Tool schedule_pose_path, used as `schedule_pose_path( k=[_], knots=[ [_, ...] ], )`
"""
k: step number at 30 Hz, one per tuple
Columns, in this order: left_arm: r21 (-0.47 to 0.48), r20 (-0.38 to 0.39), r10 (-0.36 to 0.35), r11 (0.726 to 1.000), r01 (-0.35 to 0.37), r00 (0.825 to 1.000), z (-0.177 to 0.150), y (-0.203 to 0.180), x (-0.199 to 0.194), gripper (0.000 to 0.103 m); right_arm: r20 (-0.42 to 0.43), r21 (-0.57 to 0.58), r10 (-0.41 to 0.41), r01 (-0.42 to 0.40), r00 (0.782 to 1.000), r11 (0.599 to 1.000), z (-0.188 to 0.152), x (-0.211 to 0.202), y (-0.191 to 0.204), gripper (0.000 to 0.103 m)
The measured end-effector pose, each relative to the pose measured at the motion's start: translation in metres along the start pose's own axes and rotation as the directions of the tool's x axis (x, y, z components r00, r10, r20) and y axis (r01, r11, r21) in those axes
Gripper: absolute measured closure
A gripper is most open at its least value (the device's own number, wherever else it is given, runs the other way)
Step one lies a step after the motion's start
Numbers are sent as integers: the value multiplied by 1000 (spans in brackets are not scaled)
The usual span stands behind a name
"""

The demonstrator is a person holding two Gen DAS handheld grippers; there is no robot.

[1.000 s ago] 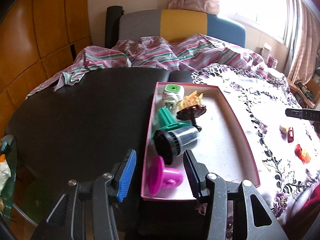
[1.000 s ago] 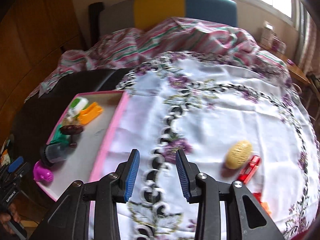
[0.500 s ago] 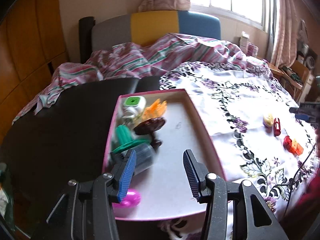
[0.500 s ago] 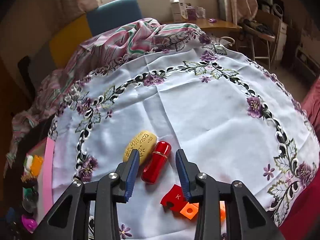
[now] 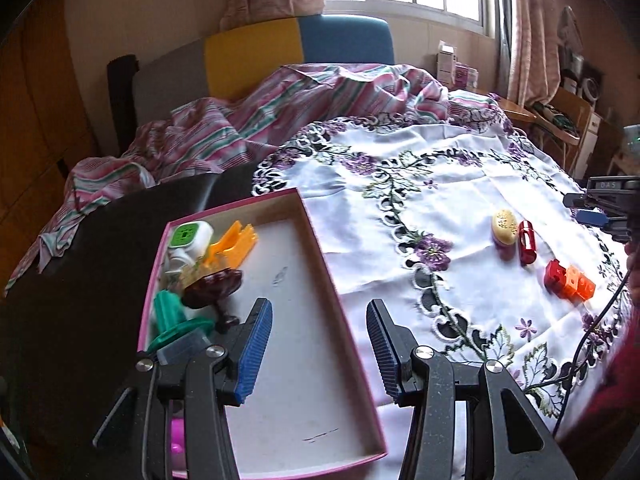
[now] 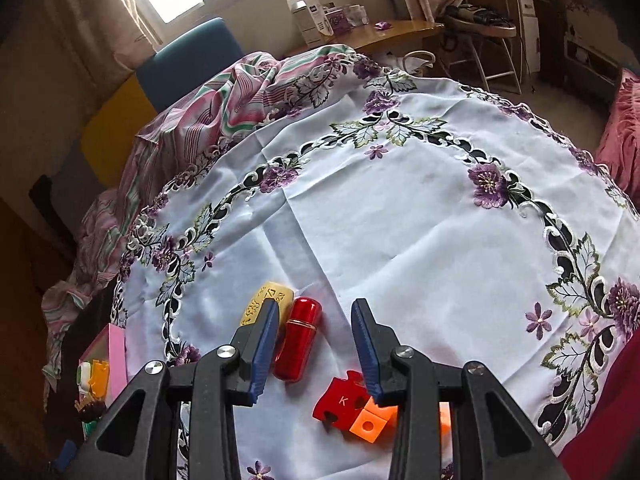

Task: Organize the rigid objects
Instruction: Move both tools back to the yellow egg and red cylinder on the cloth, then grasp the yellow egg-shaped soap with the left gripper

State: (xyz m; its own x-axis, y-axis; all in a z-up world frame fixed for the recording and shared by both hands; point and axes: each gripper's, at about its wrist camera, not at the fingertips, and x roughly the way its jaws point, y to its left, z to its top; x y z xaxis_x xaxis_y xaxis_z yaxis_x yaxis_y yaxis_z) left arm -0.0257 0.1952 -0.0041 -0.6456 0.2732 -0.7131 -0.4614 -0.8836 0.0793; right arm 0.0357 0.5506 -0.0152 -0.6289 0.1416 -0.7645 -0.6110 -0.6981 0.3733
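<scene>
A pink-rimmed tray (image 5: pixel 324 264) holds a white and green plug (image 5: pixel 190 238), an orange piece (image 5: pixel 234 246), a dark brown stand (image 5: pixel 214 286), a green part (image 5: pixel 170 316) and a magenta piece (image 5: pixel 176 438). My left gripper (image 5: pixel 318 350) is open and empty above the tray's near half. On the white cloth lie a yellow oval piece (image 6: pixel 266 302), a red capsule (image 6: pixel 298 338) and red and orange blocks (image 6: pixel 352 408). My right gripper (image 6: pixel 314 346) is open and empty just above the red capsule. The same pieces show in the left wrist view (image 5: pixel 526 242).
The embroidered white cloth (image 6: pixel 400 216) covers the round table; bare dark tabletop (image 5: pixel 80 300) lies left of the tray. A striped blanket (image 5: pixel 280 108) and a chair sit behind. A desk and folding chair (image 6: pixel 480 32) stand at the far right.
My left gripper has swung right over the tray, away from the magenta piece. My right gripper has turned right from the tray side and come down over the red capsule and blocks.
</scene>
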Motion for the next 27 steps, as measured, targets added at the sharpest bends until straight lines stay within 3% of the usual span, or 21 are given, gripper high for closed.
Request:
schedule_pose_path(
  k=[27],
  knots=[
    [142,-73,-112,982,122,991,30,-87,51,53,2,113,42,-42,999,993,5,-1,-21,66]
  ],
)
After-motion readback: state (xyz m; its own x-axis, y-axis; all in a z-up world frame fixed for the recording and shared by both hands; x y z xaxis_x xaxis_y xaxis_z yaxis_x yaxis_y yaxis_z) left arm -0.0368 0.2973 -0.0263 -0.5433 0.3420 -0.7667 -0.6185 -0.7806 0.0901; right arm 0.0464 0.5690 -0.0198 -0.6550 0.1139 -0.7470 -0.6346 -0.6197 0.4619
